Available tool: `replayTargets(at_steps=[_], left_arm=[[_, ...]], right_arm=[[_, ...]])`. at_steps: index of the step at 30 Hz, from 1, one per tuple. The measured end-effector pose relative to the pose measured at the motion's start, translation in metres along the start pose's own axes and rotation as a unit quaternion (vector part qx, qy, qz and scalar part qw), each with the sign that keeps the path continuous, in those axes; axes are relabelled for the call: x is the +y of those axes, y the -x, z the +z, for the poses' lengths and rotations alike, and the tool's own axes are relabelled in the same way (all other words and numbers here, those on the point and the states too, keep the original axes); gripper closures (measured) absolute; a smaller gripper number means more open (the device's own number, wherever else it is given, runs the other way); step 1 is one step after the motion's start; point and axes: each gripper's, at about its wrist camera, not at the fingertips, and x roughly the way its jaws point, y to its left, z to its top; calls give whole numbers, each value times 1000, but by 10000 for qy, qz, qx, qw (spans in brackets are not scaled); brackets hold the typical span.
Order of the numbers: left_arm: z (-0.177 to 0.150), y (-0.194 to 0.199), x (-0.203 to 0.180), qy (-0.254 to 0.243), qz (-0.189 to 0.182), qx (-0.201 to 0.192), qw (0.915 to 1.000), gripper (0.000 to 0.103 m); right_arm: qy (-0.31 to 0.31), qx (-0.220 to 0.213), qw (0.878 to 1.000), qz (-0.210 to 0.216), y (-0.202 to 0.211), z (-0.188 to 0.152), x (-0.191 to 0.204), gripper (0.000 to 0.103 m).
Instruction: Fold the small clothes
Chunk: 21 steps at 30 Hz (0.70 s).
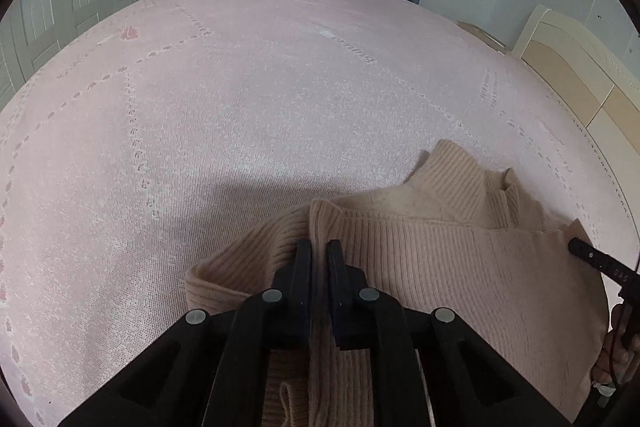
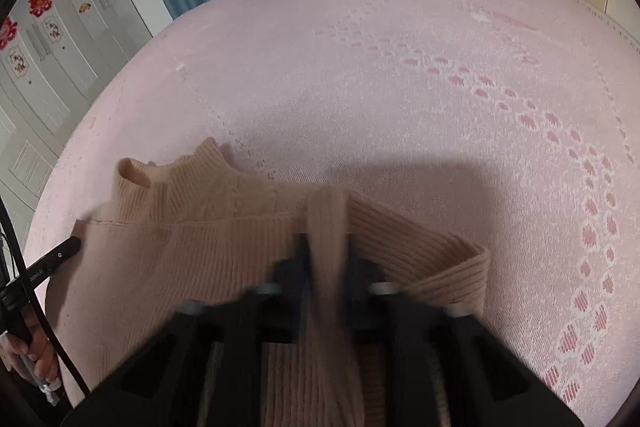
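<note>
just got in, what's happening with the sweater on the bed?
A person is folding a beige ribbed sweater on a bed with a pink bedspread, one claw in each hand. The left claw is pinching a fold at the sweater's left shoulder; the right claw is shut on a fold at the other shoulder, though that view is blurred. The collar points away from the person, and both sleeves look tucked in already. The fold is still under way.
</note>
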Motion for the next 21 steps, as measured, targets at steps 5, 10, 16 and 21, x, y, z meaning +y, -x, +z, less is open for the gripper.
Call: replayTargets(at_steps=[5, 10, 16, 21], left_arm=[[0, 0, 3, 58, -65, 7, 10000, 93], [1, 2, 1, 37, -34, 8, 10000, 92], [0, 12, 6, 201, -215, 37, 9996, 88], [-10, 34, 17, 344, -507, -48, 9981, 83]], right_arm=[[-9, 83, 9991, -406, -10, 1, -3, 98], [-4, 110, 9982, -594, -12, 3, -3, 89], [-111, -61, 9976, -687, 3, 0, -6, 75], [-70, -431, 9965, -718, 50, -13, 8, 67]])
